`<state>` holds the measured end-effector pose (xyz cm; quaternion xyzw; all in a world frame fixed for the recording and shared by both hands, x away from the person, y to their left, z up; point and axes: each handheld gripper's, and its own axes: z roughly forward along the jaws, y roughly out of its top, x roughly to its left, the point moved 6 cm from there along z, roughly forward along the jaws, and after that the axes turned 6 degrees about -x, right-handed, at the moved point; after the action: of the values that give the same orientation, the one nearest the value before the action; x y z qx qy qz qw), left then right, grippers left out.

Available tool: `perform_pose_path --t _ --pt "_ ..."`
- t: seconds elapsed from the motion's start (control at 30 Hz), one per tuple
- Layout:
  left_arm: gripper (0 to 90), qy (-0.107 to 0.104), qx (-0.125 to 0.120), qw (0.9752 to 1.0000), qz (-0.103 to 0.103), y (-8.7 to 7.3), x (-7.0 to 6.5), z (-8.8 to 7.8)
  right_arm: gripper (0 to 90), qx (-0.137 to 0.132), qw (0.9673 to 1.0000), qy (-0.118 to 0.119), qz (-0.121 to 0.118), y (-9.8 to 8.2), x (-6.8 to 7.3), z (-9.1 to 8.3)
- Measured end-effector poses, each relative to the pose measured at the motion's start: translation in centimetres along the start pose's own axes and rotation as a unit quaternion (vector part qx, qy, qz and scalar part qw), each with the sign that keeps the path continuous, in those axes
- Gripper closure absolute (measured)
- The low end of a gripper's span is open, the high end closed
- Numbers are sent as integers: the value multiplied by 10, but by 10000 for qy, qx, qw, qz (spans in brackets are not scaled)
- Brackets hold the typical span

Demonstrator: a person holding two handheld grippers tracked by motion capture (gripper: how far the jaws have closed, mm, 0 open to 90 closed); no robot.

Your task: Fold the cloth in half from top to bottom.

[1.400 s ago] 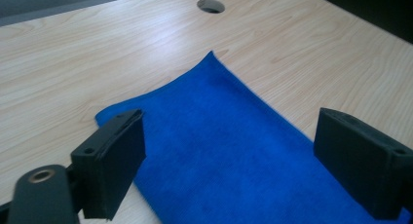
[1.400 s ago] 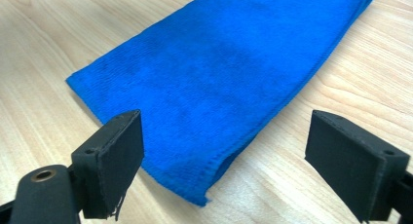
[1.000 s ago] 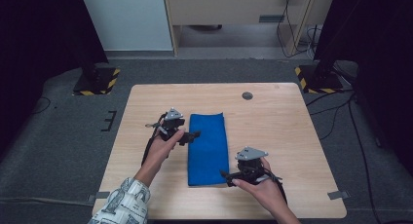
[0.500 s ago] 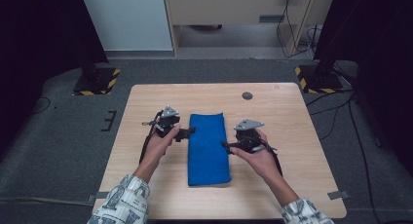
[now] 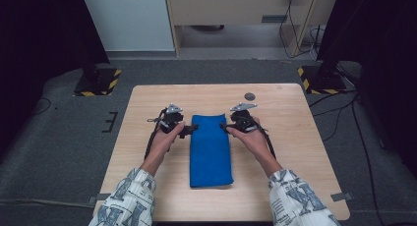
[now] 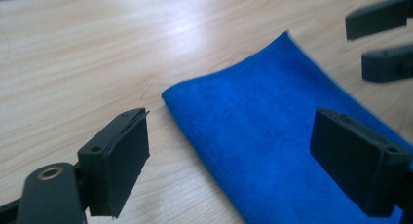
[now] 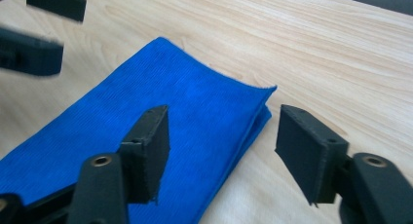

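Both grippers at far end of folded cloth.
Left gripper point(image 5: 191, 130) jaws wide, empty, at far-left corner of folded blue microfibre cloth point(image 5: 211, 150) lying on light wooden table point(image 5: 290, 152); right gripper point(image 5: 223, 127) jaws just been closing, straddling far-right corner, not pressing.

Folded cloth point(image 5: 210, 150) lies lengthwise at the middle of the table point(image 5: 305, 157), long axis running from the person's edge toward the far edge. Left gripper point(image 5: 189, 131) sits at the cloth's far left corner, right gripper point(image 5: 225, 127) at its far right corner. Small disc point(image 5: 250, 96) lies behind the right gripper, near the far edge.
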<state>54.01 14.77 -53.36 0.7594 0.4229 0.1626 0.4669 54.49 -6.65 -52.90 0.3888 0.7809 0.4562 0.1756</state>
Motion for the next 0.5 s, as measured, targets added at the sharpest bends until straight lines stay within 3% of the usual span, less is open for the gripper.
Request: perform_pose_path --t 0.07,0.33,0.43,0.5 --pt "159 44 33 10000 -8 -2 2 3 415 23 10000 25 20 1 -5 10" --pt "168 129 140 9998 -112 -3 1 7 540 7 9999 37 101 3 -10 15" --pt "185 263 251 9993 47 -6 0 7 593 14 9999 28 105 2 -11 14" --pt "220 266 231 9994 12 -8 0 7 622 51 9999 14 122 1 -11 14"
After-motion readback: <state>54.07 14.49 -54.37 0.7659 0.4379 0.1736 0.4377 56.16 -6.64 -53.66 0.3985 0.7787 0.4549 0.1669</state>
